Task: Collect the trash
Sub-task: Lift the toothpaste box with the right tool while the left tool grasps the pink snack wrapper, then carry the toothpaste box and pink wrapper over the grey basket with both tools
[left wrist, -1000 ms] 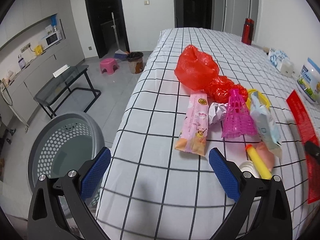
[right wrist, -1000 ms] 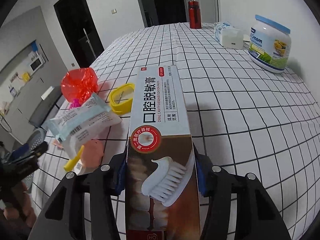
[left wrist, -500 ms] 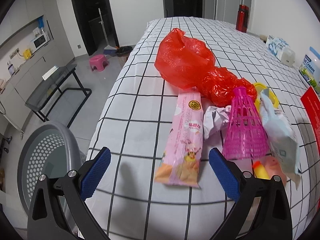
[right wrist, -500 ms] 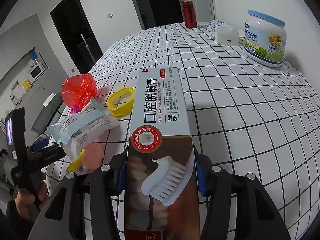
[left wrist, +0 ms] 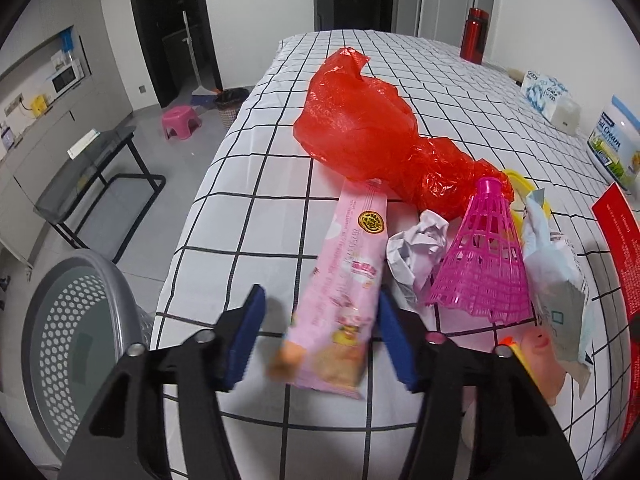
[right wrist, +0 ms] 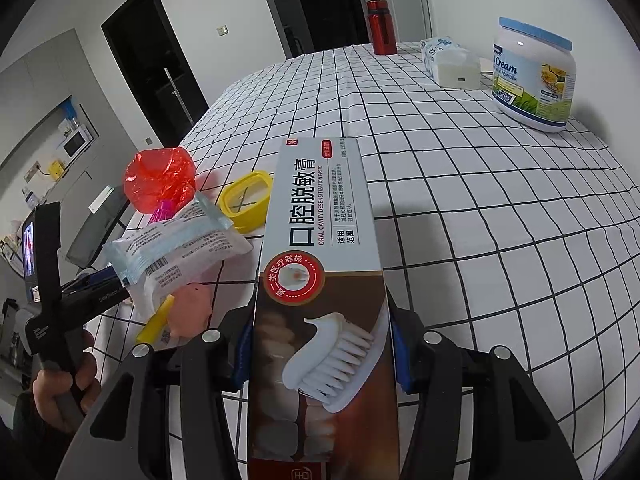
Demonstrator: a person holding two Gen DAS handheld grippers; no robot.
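Left claw (left wrist: 320, 334) closing around pink wrapper (left wrist: 346, 280) near table edge (left wrist: 188, 240), right claw (right wrist: 318, 346) clamped on toothpaste box (right wrist: 320, 264).

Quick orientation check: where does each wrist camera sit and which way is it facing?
Left wrist: behind the left claw, looking down the checked table at the pink snack packet between its closing jaws.
Right wrist: behind the right claw, clamped on a toothpaste box; the person's hand shows.
Shared: red plastic bag, red bottle.
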